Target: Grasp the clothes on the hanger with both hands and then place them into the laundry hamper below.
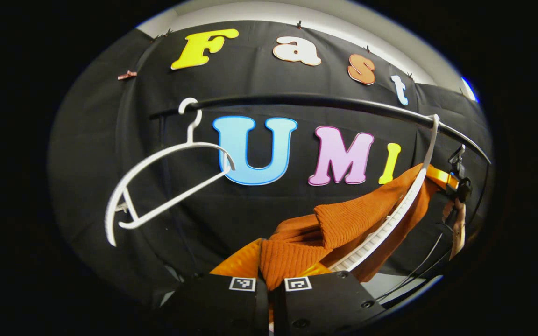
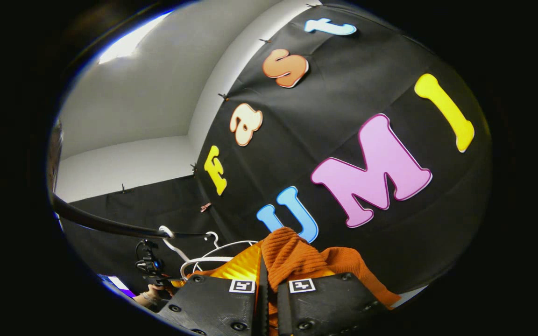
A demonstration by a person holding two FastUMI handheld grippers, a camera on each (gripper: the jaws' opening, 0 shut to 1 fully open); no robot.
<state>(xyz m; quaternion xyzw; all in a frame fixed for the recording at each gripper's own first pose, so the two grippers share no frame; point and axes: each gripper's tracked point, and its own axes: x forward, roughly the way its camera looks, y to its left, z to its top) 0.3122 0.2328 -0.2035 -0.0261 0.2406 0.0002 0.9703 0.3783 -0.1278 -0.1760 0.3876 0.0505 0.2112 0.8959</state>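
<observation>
While the orange sweater (image 1: pixel 343 224) hangs off a white hanger (image 1: pixel 390 219) under the black rail (image 1: pixel 297 99), the left tongs (image 1: pixel 269 284) pinch its lower edge, and the right tongs (image 2: pixel 266 284) are clamped on another fold.

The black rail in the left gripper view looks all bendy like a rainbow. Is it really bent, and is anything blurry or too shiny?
Probably not bent: in the left gripper view the fisheye lens bows the rail and stretches the empty white hanger. The orange sweater looks sharp there. In the right gripper view a bright ceiling light glares at the top left, and the sweater between the tongs stays clear.
</observation>
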